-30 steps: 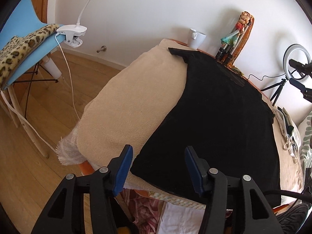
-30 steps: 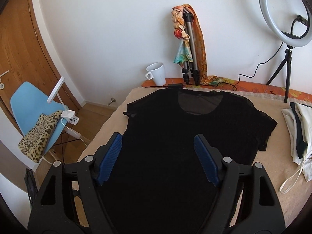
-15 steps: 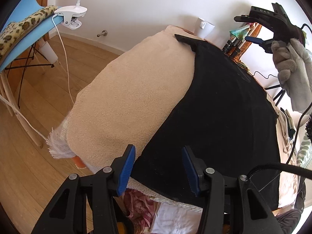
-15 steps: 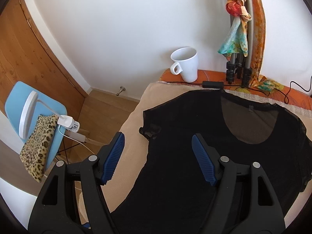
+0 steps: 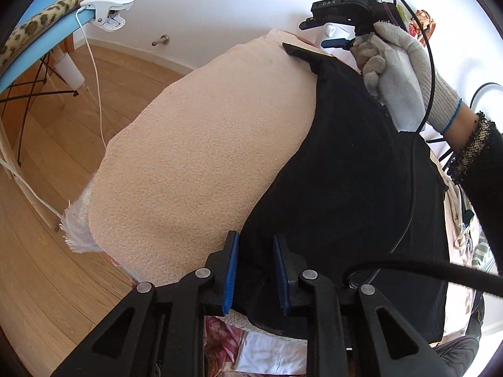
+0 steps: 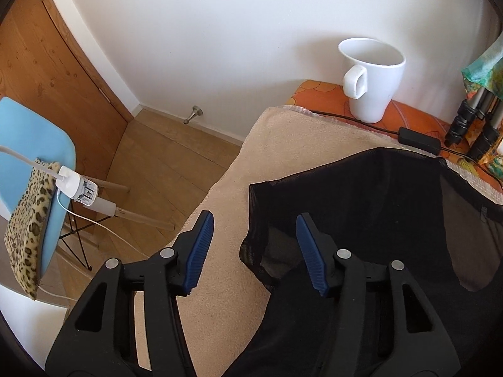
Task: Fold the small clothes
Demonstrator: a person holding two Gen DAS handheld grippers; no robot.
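Two hand-held grippers work on one black sheer short-sleeved top that lies spread flat on a beige terry towel covering the tabletop. The left hand-held gripper sits at the top's near hem corner; its blue ribbed pads have just been closing and now stand a narrow gap apart, with the dark hem edge between them. Whether the pads already press the fabric is hard to tell, since a slit of cloth shows between them and they do not look pinched together.

The right hand-held gripper hangs over the far sleeve of the top, angled downward. Its jaws have also just been closing and stand about half open, one pad over bare towel, the other over the black mesh, with the sleeve's edge between them and not gripped. In the left wrist view this gripper appears at the far corner of the garment, carried by a hand in a grey knit glove with a black sleeve behind the wrist.

A white ceramic mug stands upright on an orange patterned cloth beyond the towel, beside a thin black cable. Off to the side, a light blue chair bears a leopard-print fabric and a white clip-on lamp clamp above a wooden floor
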